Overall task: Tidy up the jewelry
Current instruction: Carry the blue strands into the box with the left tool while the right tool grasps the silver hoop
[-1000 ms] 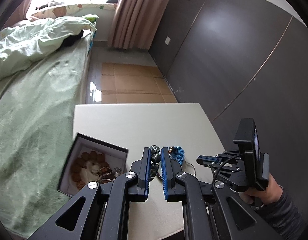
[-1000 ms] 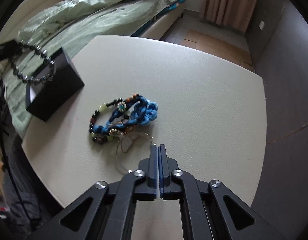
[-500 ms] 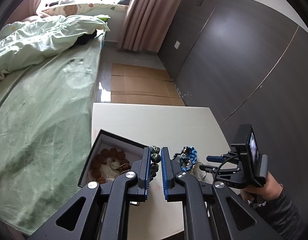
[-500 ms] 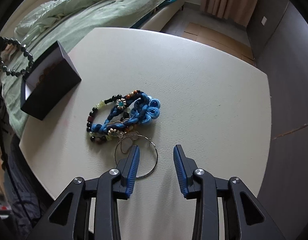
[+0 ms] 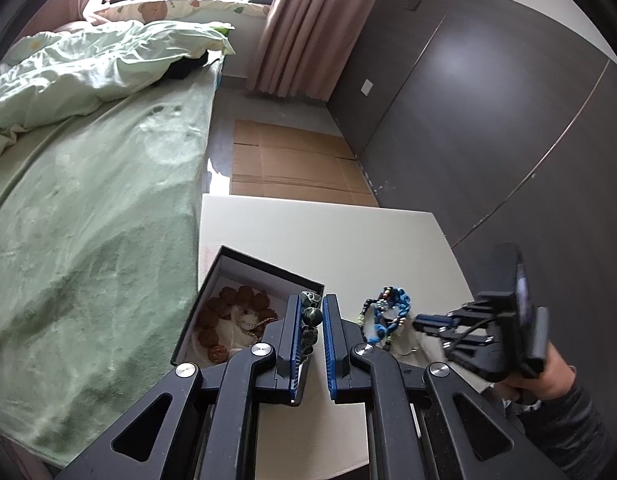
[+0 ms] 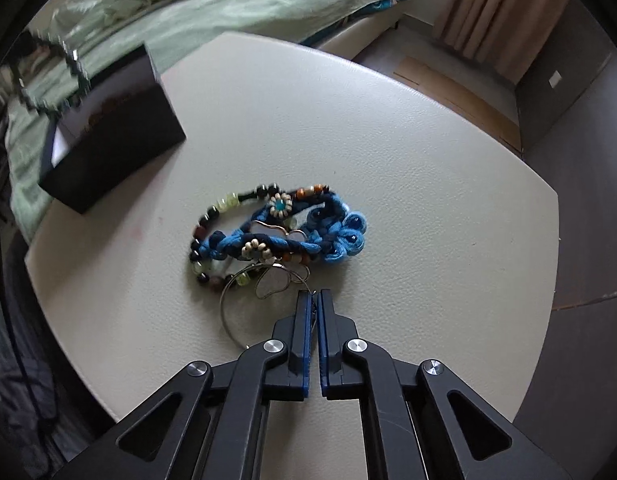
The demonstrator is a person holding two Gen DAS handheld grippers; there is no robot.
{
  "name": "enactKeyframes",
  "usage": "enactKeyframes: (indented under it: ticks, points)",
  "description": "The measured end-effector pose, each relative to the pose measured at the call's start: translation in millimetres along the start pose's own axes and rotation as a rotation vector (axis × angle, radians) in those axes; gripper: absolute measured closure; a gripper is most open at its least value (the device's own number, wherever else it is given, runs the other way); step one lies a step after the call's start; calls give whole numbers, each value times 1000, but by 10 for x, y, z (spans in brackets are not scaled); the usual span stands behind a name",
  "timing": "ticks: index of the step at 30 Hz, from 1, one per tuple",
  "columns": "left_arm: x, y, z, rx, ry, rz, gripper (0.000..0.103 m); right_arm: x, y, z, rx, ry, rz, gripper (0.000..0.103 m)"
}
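Note:
My left gripper [image 5: 310, 300] is shut on a dark green bead bracelet [image 5: 311, 316] and holds it over the right edge of the open black jewelry box [image 5: 244, 316], which holds brown beads and a chain. The bracelet shows blurred at the far left of the right wrist view [image 6: 48, 76], above the box [image 6: 108, 140]. My right gripper [image 6: 313, 298] is shut on the wire of a silver hoop earring [image 6: 244, 300] on the table. A pile of blue cord and bead bracelets [image 6: 284, 228] lies just beyond it, and also shows in the left wrist view [image 5: 386, 312].
The beige table [image 6: 388, 140] has a rounded front edge. A bed with green bedding [image 5: 88, 200] runs along its left side. A dark wall [image 5: 488, 120] stands to the right, and cardboard [image 5: 292, 168] lies on the floor beyond the table.
My right gripper opened, moved forward and closed on the hoop earring. My left gripper carried the bead bracelet left until it came over the box.

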State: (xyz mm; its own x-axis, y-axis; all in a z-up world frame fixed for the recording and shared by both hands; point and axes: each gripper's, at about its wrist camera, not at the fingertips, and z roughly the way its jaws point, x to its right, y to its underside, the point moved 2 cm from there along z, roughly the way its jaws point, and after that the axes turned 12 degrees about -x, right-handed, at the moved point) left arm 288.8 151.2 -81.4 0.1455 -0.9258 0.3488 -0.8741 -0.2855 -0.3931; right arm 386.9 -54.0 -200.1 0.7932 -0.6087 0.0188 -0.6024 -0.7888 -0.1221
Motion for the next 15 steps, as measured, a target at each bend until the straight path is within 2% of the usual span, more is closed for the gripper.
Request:
enactKeyframes:
  ticks: [7,11,12,14,15]
  points:
    - [-132,16,85,-14,-20,-27,93,24,-31,-459,103,-46,43,99]
    - [-212,28,197,-66,23,-57,91,-59,-110,-700,156,-76,45,99]
    - [-243,34,222,-80,18,-69,86,-103,-139,-752,168,-79,39,99]
    - [-273,50,197,-66,13,-77,65,-193,-216,-852,191,-96,25,99]
    - [-286,58,181,-58,15,-82,44,-243,-258,-901,202,-105,18,99]
